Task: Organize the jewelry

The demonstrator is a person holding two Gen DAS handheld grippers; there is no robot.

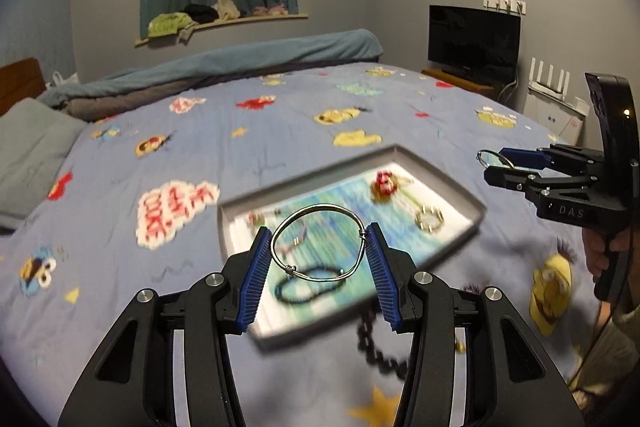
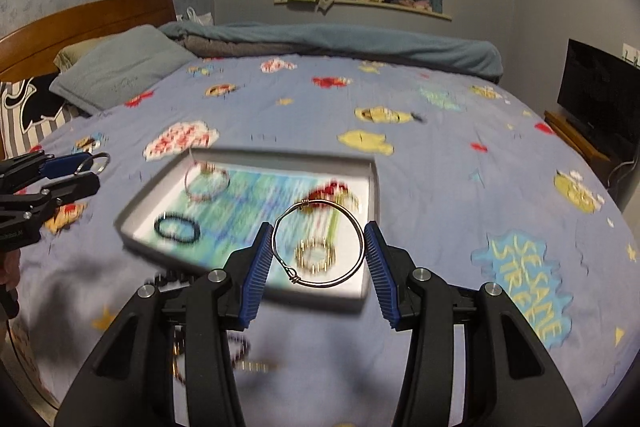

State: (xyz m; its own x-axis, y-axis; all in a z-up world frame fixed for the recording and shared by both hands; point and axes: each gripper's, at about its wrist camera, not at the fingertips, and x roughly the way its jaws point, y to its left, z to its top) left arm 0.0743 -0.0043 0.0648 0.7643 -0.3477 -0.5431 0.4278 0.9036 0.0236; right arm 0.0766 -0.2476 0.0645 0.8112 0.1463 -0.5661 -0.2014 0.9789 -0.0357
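Silver wire bangles, one pinched across its width in each claw: the left gripper (image 1: 318,253) half open on its bangle (image 1: 318,242), the right gripper (image 2: 318,251) the same on its bangle (image 2: 318,243). Both hang above the tray's (image 2: 372,187) near edge, so I'd guess they get dropped in next; that needs lowering, then letting go. Bedspread (image 2: 440,155) reads "SESAME STREET"; the right tool says "DAS".

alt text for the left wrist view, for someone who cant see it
The left gripper holds a silver wire bangle between its blue pads, above a blurred grey tray of jewelry on a cartoon-print bedspread.
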